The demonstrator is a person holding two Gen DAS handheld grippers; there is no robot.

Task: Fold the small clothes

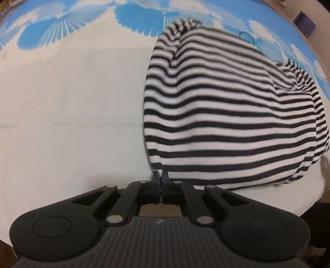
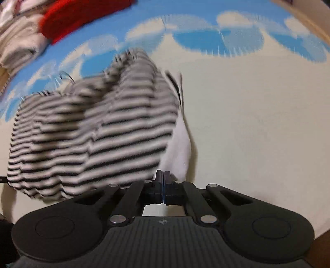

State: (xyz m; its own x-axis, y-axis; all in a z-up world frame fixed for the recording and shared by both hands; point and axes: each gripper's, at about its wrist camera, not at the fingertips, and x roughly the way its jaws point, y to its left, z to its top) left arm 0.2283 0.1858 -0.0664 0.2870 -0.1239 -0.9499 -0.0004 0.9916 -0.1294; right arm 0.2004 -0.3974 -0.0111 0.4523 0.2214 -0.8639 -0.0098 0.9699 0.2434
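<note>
Your left gripper (image 1: 160, 176) is clamped on the near left corner of the striped garment (image 1: 226, 115), jaws fully together on the hem. Your right gripper (image 2: 163, 176) is likewise closed at its near right corner. The garment lies on the white-and-blue sheet (image 1: 72, 113). A red cloth (image 2: 82, 18) sits at the far left.

The garment (image 1: 226, 115) lies on the sheet (image 1: 72, 123), clothes pile (image 2: 61, 20) behind.

white bedsheet (image 1: 72, 113) bordered with blue flower print, wooden edge (image 2: 305, 16) beyond, soft indoor light
</note>
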